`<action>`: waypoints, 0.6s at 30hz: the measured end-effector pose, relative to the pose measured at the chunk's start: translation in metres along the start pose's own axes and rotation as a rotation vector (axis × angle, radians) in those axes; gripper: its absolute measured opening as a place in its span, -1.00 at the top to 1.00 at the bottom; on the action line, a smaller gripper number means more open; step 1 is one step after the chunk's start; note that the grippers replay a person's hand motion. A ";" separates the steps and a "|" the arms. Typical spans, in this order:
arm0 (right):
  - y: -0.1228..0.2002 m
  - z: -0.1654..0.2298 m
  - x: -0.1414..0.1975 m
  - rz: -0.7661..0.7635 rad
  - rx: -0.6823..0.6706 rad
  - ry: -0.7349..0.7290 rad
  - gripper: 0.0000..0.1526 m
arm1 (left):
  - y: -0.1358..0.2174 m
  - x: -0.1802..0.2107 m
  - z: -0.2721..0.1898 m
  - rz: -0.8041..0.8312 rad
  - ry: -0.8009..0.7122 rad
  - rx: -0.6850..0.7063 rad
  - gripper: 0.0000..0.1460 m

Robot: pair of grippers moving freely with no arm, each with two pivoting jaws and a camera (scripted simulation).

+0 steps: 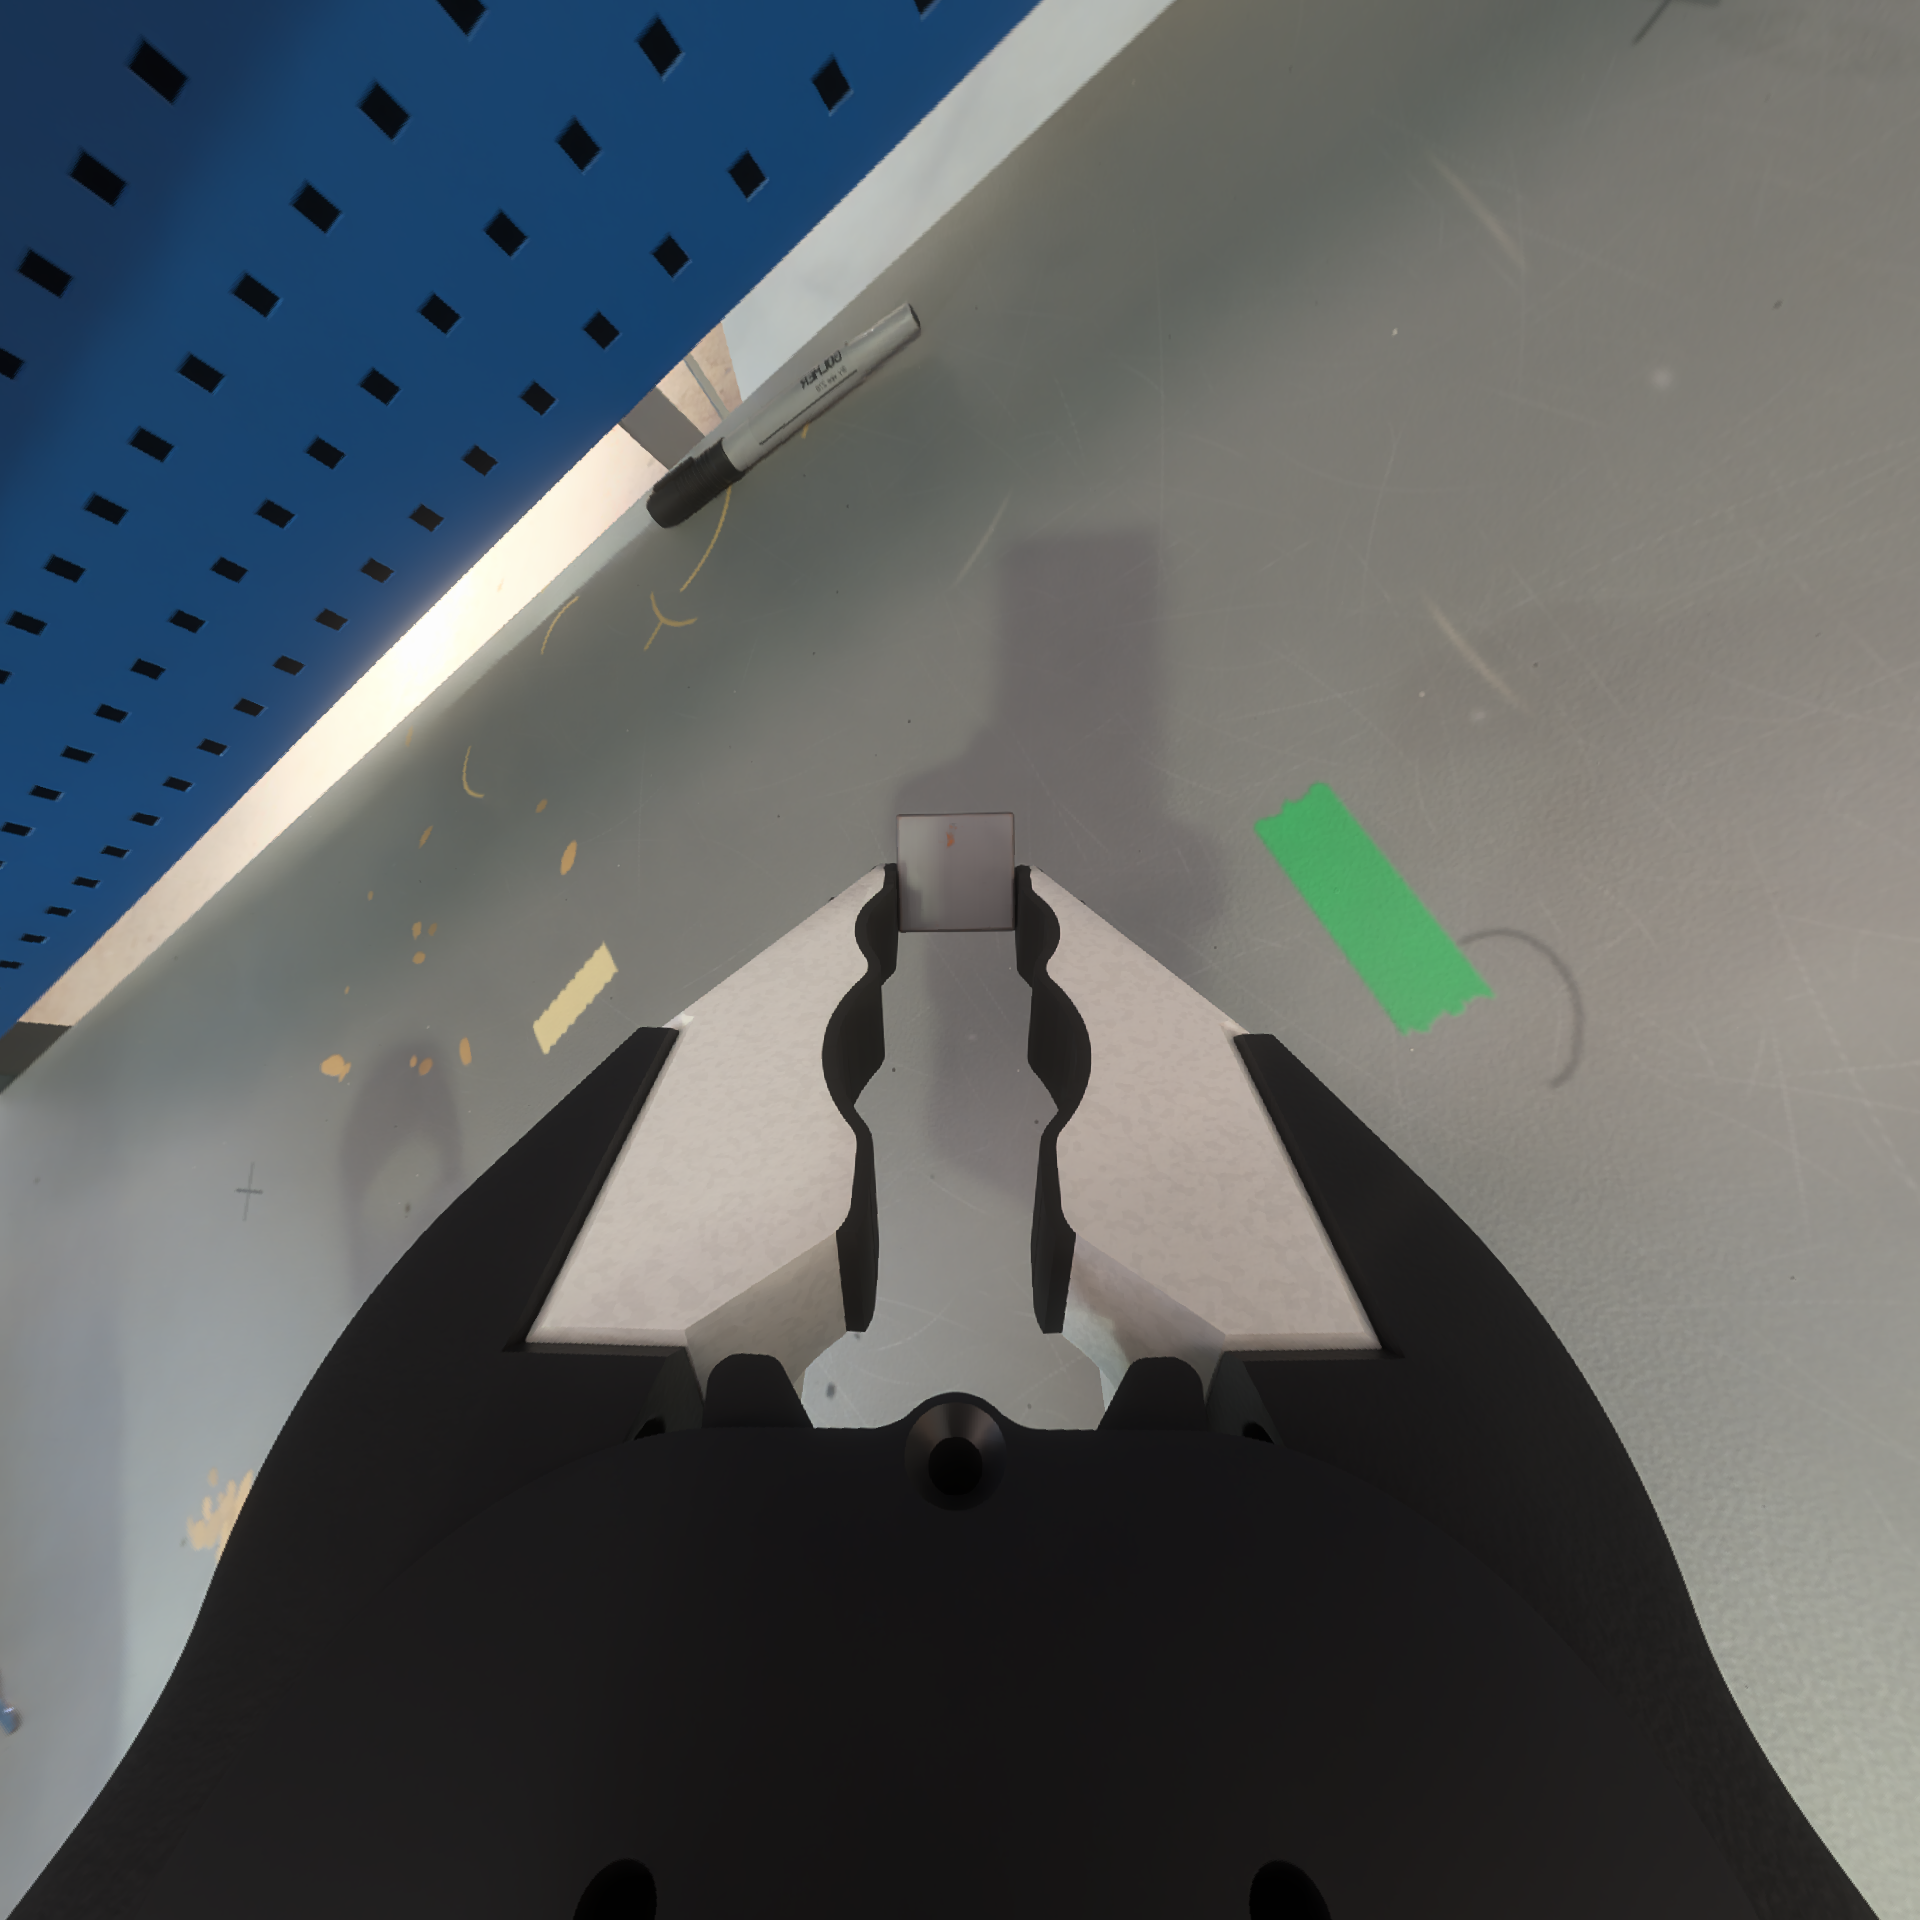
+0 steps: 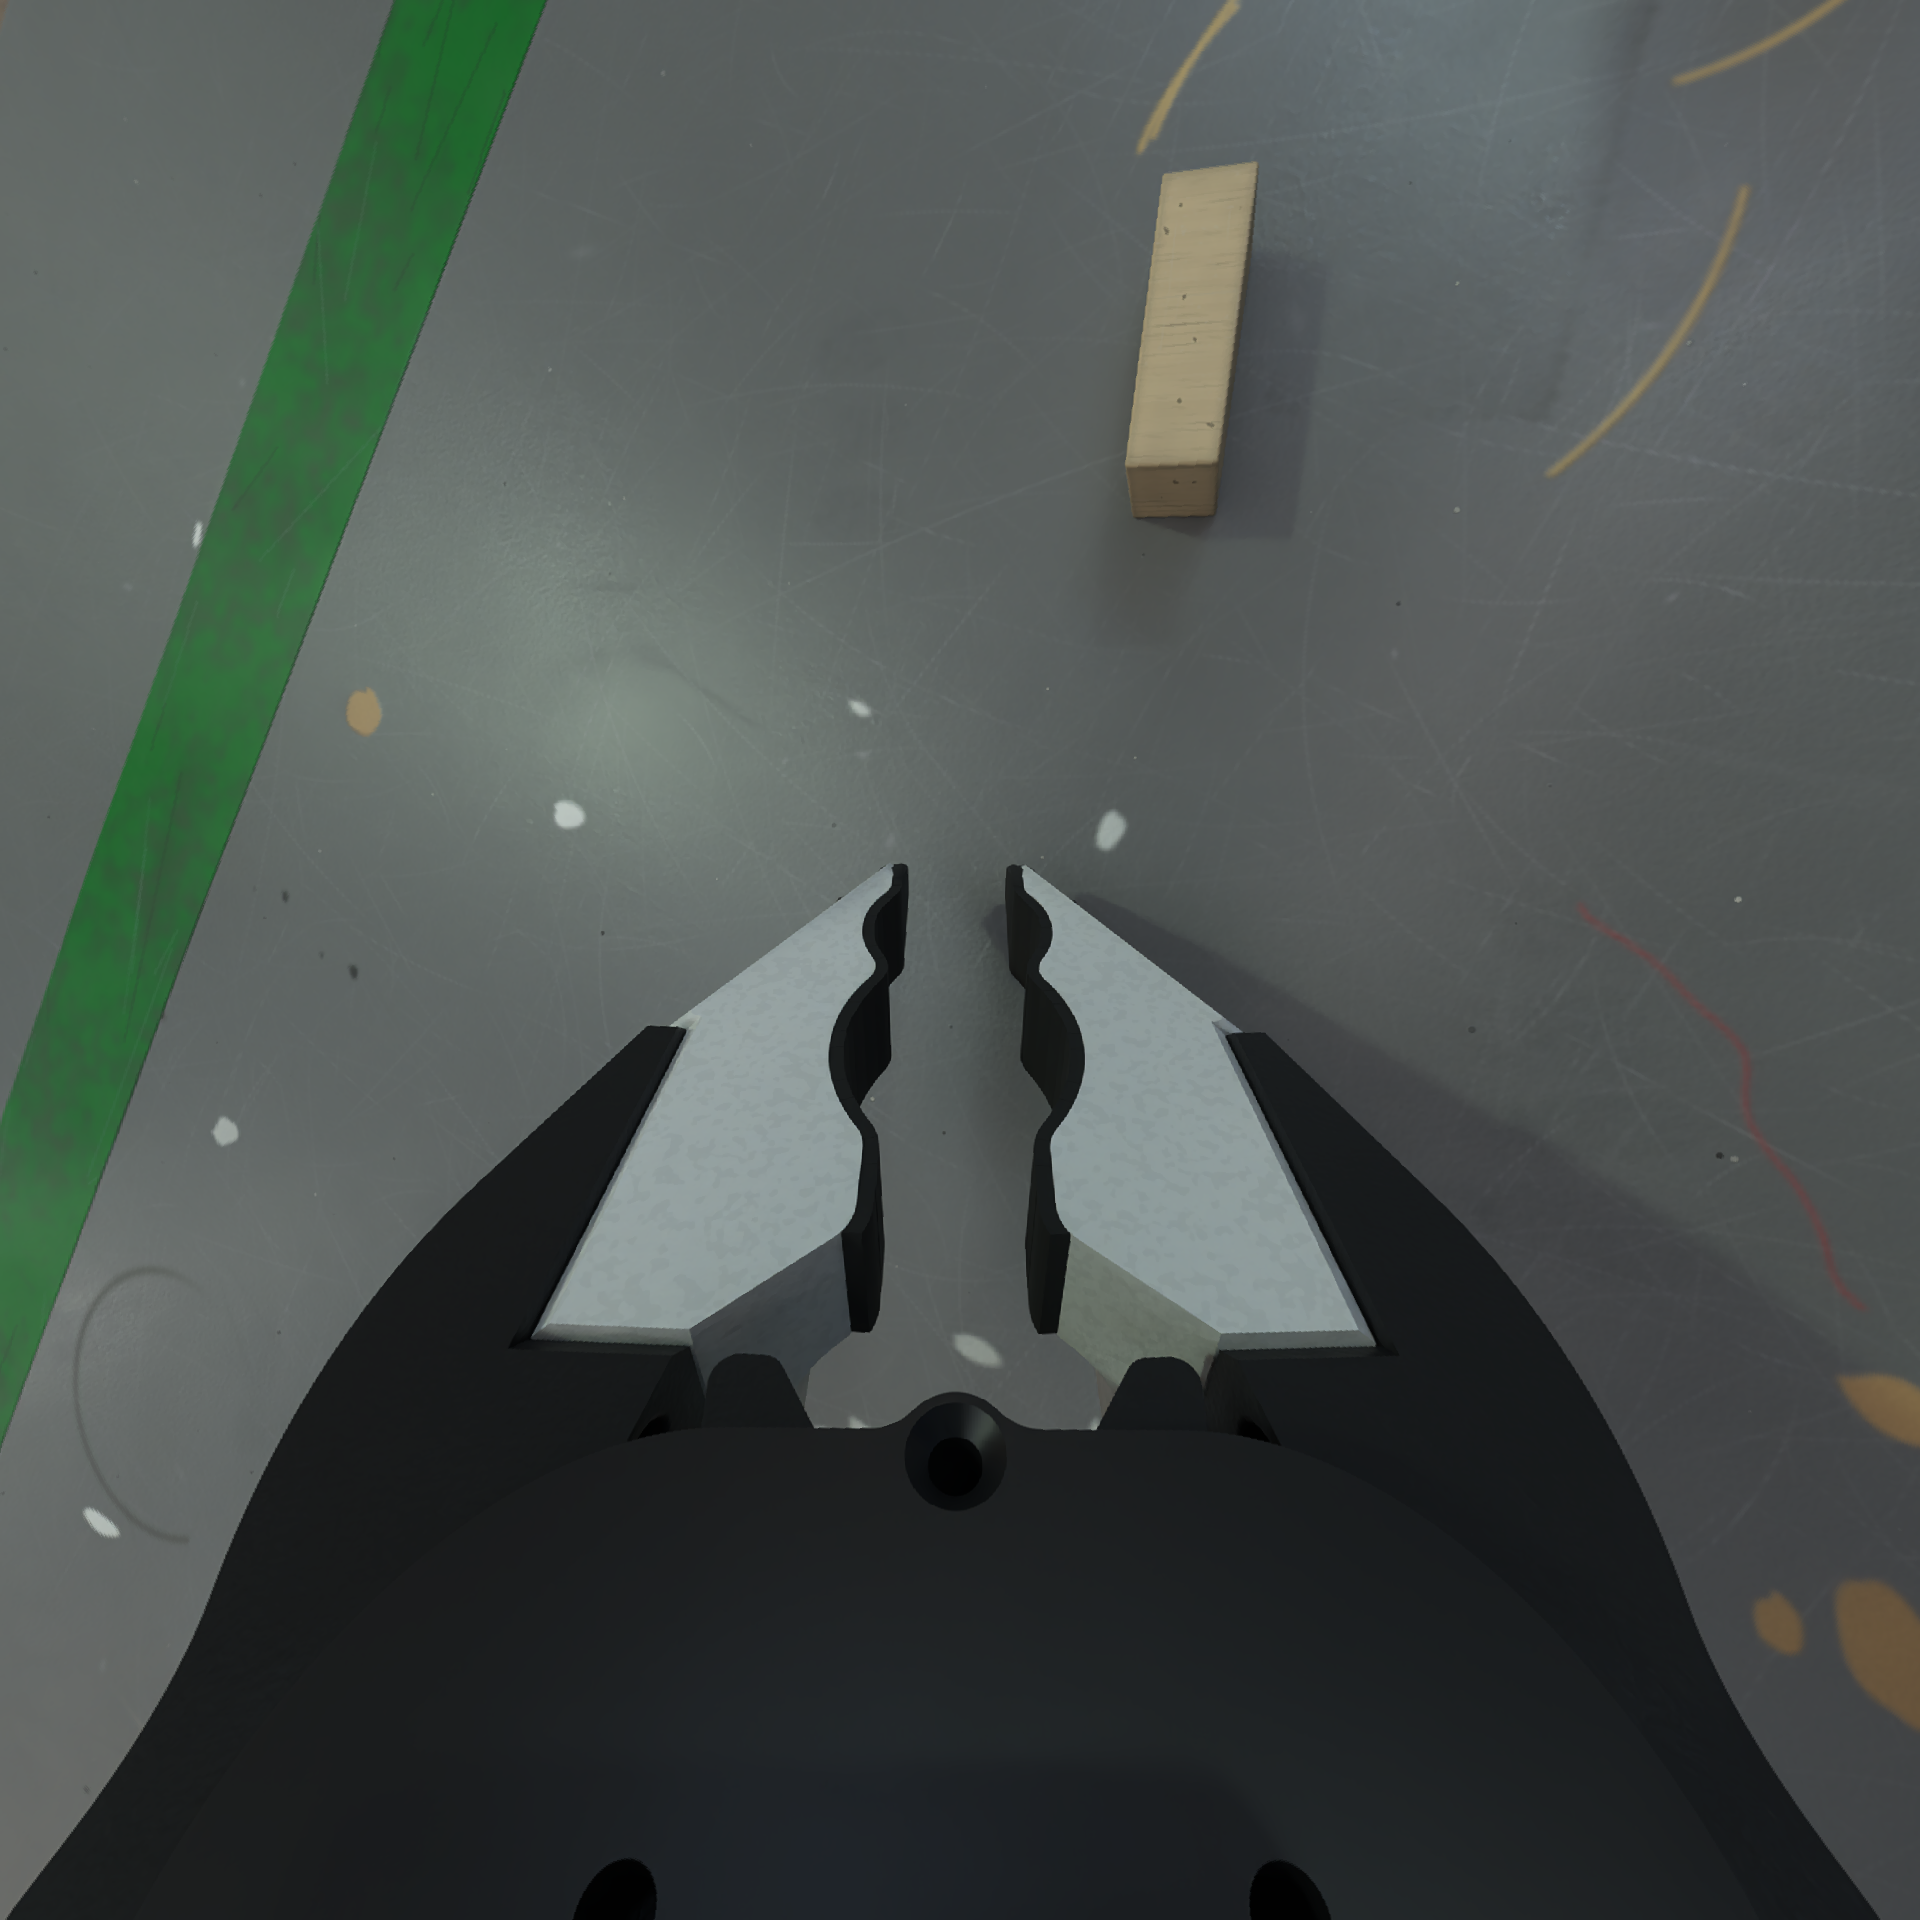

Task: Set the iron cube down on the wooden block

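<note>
Iron cube (image 1: 955, 871) between left jaws, tabletop (image 1: 1455, 520) around.

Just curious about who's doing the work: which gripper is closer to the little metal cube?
Left. The left gripper has the iron cube clamped between its fingertips. The right gripper is open with nothing in it; its view shows no cube.

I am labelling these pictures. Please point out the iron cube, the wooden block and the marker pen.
iron cube (image 1: 955, 871): left wrist view, on its grey face between the fingertips.
wooden block (image 2: 1195, 322): right wrist view, on its long top face.
marker pen (image 1: 800, 405): left wrist view, on its grey barrel.
</note>
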State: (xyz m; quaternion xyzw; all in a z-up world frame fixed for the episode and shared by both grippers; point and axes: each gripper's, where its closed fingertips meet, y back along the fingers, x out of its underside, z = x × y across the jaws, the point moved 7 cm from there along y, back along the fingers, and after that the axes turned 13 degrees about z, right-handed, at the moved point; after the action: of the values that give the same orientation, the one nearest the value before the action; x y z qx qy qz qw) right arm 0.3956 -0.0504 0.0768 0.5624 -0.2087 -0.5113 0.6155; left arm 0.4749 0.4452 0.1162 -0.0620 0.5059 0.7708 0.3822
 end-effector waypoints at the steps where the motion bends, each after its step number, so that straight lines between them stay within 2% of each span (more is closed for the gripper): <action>1: 0.000 0.000 0.000 0.002 0.001 0.000 0.76 | 0.001 0.000 0.001 -0.009 0.012 0.007 0.70; 7: 0.000 0.000 0.000 0.001 0.003 0.002 0.76 | 0.010 -0.003 0.009 -0.088 0.106 0.050 0.70; 13: 0.001 0.000 0.000 0.002 0.004 0.003 0.76 | 0.023 -0.008 0.012 -0.168 0.134 0.082 0.70; 18: 0.001 0.000 0.000 0.000 0.006 0.005 0.76 | 0.052 -0.027 0.006 -0.338 0.110 0.122 0.70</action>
State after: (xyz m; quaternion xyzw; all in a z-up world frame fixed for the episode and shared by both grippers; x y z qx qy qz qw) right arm 0.3958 -0.0508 0.0778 0.5655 -0.2090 -0.5092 0.6142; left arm 0.4621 0.4260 0.1703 -0.1649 0.5541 0.6592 0.4810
